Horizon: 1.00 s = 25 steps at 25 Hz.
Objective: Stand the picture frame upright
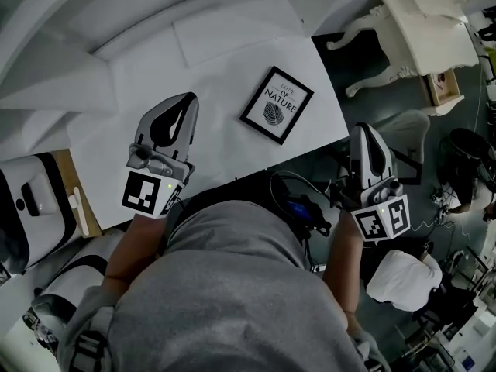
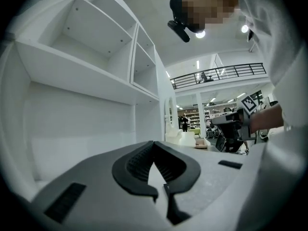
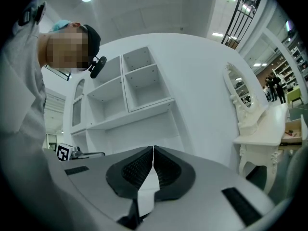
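In the head view a black picture frame with a leaf print lies flat on the white table, near its right front corner. My left gripper hovers over the table's front part, left of the frame and apart from it, shut with nothing in it. My right gripper is off the table's right edge, below and right of the frame, also shut and empty. The left gripper view shows its jaws pressed together, with the right gripper beyond. The right gripper view shows its closed jaws.
A white shelf unit stands behind the table. An ornate white dressing table with a mirror stands to the right. Cables and a white bundle lie on the dark floor. A white-and-black device is at the left.
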Tool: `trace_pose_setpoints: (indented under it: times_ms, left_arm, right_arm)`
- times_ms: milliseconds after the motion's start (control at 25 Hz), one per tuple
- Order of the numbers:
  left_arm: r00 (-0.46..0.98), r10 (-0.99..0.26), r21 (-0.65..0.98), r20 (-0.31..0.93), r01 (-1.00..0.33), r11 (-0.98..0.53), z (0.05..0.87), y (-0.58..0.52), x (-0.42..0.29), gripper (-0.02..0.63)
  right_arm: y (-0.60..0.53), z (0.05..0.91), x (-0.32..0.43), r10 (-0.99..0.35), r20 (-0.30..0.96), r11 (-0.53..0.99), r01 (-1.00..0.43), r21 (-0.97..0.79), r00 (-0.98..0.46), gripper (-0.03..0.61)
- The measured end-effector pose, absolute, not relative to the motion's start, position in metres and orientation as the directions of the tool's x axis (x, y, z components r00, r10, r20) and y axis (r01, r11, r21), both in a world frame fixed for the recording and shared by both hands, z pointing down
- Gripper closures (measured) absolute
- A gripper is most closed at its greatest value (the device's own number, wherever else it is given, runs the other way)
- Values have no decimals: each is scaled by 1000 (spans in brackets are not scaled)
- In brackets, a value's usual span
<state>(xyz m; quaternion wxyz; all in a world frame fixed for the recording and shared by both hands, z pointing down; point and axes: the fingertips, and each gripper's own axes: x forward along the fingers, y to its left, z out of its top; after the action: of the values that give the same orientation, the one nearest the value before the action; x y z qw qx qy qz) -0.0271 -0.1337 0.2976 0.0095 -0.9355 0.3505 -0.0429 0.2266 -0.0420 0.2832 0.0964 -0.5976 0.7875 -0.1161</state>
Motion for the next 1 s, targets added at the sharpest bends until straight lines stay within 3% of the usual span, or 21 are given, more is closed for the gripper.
trace_pose_setpoints:
  times_ms: [480, 1000]
  left_arm:
    - [678, -731, -72, 79, -727, -683, 289, -114, -19, 606]
    - [640, -762, -86, 99, -757, -647, 302, -99, -11, 606]
  right_arm:
    - [-51, 283, 242, -927, -1, 357, -883, -304, -374, 551]
    - [-52, 296, 264, -922, -6, 370, -876, -310, -388, 551]
